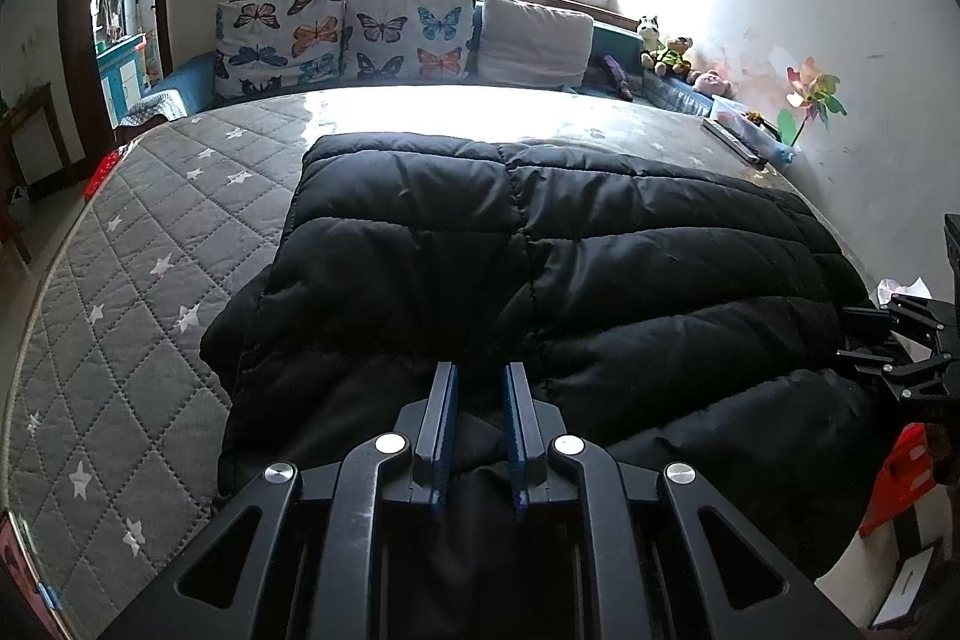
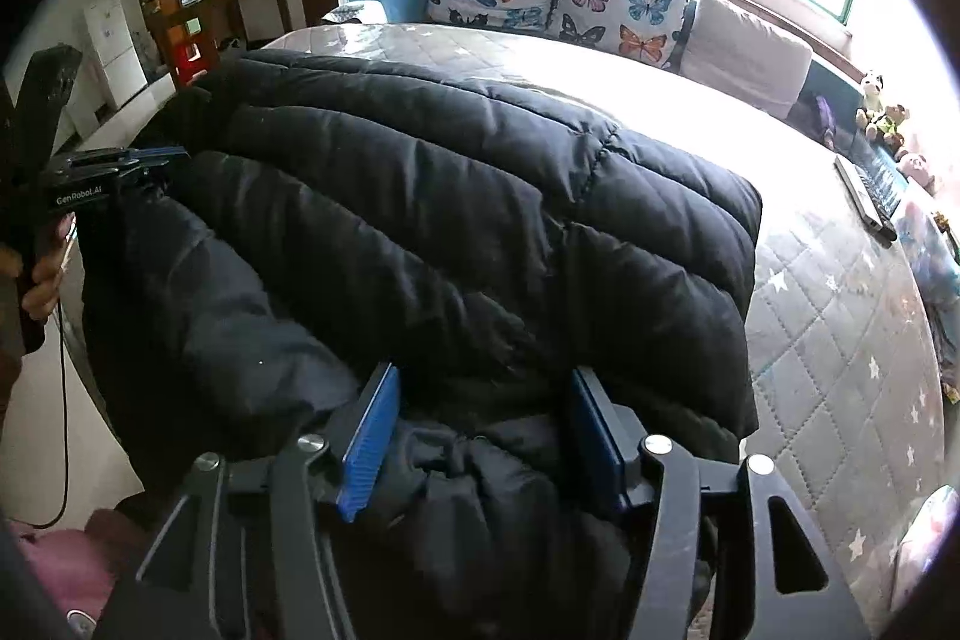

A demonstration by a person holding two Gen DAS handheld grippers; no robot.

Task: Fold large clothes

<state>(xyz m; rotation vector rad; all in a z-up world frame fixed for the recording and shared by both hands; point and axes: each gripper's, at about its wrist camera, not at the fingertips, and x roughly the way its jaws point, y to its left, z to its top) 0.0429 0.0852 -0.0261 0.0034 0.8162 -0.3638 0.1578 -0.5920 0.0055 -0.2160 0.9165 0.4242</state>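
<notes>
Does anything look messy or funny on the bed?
Mostly tidy. The black puffy coat lies folded on the star mattress, but its near end bunches into a lump between the right gripper fingers and hangs off the mattress edge.

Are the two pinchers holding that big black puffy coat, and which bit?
The left gripper pinches a fold at the black coat's near edge. The right gripper stands open around bunched near-edge fabric, not squeezing it.

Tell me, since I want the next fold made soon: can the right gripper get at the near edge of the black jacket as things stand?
Probably yes. The right gripper sits right over the black jacket's near edge, with puffy fabric already between its parted fingers, and nothing blocks it. The left gripper is well off to the side.
</notes>
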